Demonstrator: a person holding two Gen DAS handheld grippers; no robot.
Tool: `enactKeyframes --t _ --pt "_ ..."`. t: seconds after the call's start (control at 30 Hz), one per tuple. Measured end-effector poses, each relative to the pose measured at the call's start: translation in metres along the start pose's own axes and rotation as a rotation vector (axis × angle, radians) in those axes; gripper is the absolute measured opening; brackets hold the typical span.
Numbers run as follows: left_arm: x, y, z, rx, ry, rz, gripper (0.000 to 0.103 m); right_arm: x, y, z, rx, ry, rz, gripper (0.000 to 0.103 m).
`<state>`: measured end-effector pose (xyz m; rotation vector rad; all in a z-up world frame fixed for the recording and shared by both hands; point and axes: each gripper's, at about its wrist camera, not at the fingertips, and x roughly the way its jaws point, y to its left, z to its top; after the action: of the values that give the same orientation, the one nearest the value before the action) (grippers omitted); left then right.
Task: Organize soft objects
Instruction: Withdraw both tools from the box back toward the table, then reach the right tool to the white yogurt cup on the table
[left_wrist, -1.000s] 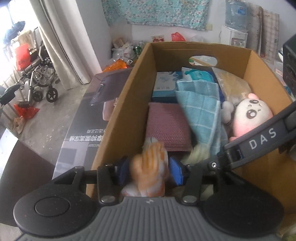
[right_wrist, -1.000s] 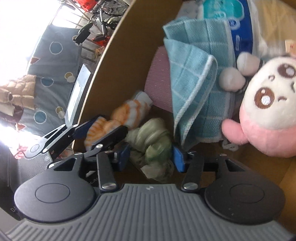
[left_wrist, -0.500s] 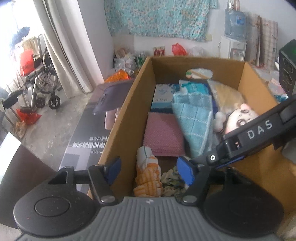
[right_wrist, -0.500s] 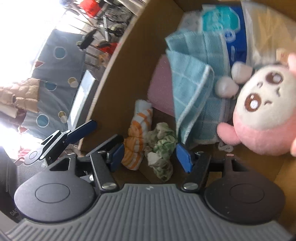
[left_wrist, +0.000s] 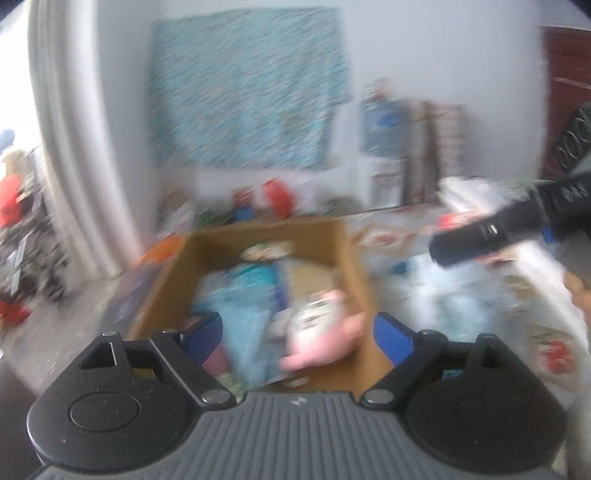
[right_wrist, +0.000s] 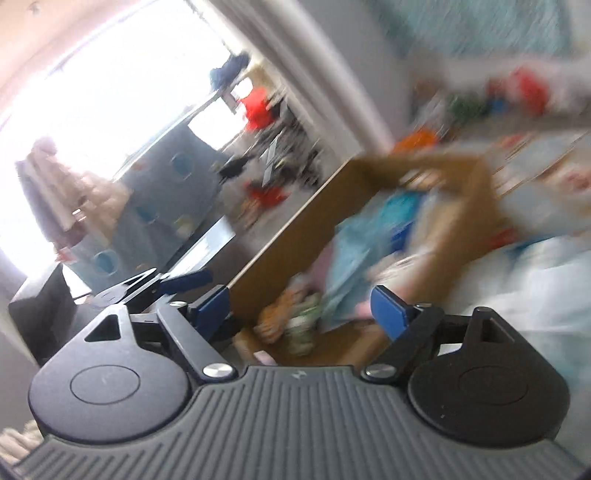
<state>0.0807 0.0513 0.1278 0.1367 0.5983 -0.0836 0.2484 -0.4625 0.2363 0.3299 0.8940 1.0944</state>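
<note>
From the left wrist, through heavy motion blur: the left claw (left_wrist: 295, 334) hangs above an open cardboard box (left_wrist: 354, 269), its blue-padded jaws spreading wide with nothing pressed between them. Down in the box lie a pink-and-white plush toy (left_wrist: 321, 339) and, just left of it, a folded teal checked towel (left_wrist: 243, 321). Behind the box, a teal patterned cloth (left_wrist: 251, 92) hangs on the white wall and a water dispenser (left_wrist: 384, 147) stands against it. At the right edge the black finger of the right claw (left_wrist: 491, 236) reaches in over a white printed covering (left_wrist: 517, 288), well clear of the box.

From the right wrist, tilted and equally smeared: the right claw (right_wrist: 299, 306) is also opening, empty, poised over the near end of the cardboard box (right_wrist: 288, 243). Between its blue pads, far below on the box floor, sit an orange-striped cloth roll (right_wrist: 275, 317) and a green-and-white cloth bundle (right_wrist: 304, 326), touching each other, with the teal towel (right_wrist: 354, 251) beyond them. The left claw's (right_wrist: 184, 286) blue-tipped fingers show beside the box's outer wall. A bright window (right_wrist: 110, 92) glares at upper left.
</note>
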Motion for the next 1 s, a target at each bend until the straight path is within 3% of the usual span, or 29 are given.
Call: enactKeyframes --t 0.2,0.37,0.43,0.47,0.6,0.73,1.0 --pt "0.013 -0.092 0.003 0.077 -0.06 -0.181 0.092 -0.117 -0.061 -0.016 0.058 -0.178 -0.207 0.088" --pt "0.048 -0.16 -0.007 0.099 -0.014 -0.305 0.091 -0.15 -0.136 -0.029 0.198 -0.207 -0.308 0.088" --pt "0.065 -0.181 -0.013 0.078 0.023 -0.361 0.089 -0.146 -0.166 -0.033 0.251 -0.197 -0.329 0.085" --pt "0.074 -0.19 -0.019 0.066 0.042 -0.382 0.088 -0.141 -0.182 -0.034 0.275 -0.184 -0.332 0.079" --pt "0.111 -0.225 -0.03 0.074 0.078 -0.401 0.065 -0.106 -0.233 -0.026 0.347 -0.122 -0.334 0.054" --pt "0.144 -0.253 -0.039 0.113 0.102 -0.371 0.043 -0.073 -0.27 -0.017 0.406 -0.053 -0.325 0.049" --pt "0.184 -0.283 -0.041 0.114 0.132 -0.338 0.027 -0.044 -0.308 -0.02 0.51 0.09 -0.248 0.049"
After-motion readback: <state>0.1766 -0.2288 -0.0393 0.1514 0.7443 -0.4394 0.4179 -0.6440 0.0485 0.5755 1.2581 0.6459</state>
